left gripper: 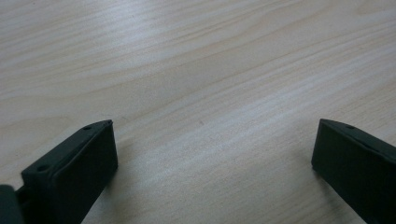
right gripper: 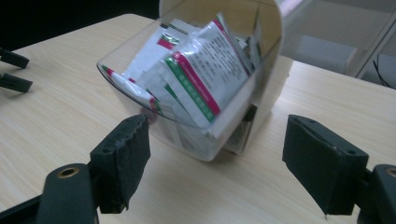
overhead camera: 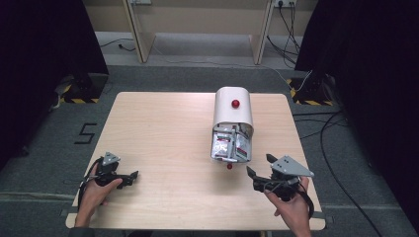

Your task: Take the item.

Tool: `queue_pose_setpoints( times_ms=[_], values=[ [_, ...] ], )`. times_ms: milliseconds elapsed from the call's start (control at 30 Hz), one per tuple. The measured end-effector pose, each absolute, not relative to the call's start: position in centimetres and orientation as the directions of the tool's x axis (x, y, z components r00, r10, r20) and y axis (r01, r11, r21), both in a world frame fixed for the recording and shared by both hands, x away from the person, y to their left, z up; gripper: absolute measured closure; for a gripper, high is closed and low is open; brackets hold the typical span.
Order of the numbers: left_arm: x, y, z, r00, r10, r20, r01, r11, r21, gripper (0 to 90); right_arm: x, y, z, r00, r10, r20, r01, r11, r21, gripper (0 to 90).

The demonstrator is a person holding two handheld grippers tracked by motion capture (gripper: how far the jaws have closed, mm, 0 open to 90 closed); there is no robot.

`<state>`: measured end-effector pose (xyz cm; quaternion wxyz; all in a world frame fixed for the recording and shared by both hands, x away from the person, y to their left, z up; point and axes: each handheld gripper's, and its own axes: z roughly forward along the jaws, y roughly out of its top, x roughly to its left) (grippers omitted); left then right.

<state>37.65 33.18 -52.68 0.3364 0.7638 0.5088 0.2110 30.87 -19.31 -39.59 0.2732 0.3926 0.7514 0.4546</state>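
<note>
Packets (right gripper: 196, 79) fill the tilted-open drawer (right gripper: 154, 116) — printing legible beyond right gripper (right gripper: 215, 163).

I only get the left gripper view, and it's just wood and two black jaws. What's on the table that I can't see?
Observer: A white box with a rounded top stands past the middle of the table, with a red knob on it.
Operator: Is anything inside it?
Observer: Yes, its clear drawer is tipped open toward the person and is stuffed with packets that have red and green stripes.
Operator: Where's the other gripper?
Observer: The right gripper is near the table's front edge, jaws wide apart, facing that drawer and not touching it.
Operator: And mine?
Observer: The left gripper is at the front left, far from the box, with its jaws apart over bare wood.
</note>
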Motion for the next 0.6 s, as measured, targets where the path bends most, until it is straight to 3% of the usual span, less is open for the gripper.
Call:
queue_pose_setpoints(
  times_ms=[600],
  values=[
    [37.6,33.2,-52.7,0.393,0.919,-0.02,0.635,-0.256,0.728,0.0,32.7,-16.2,-38.8,-0.573,0.815,-0.091,0.31,0.318,0.896,25.1]
  ],
)
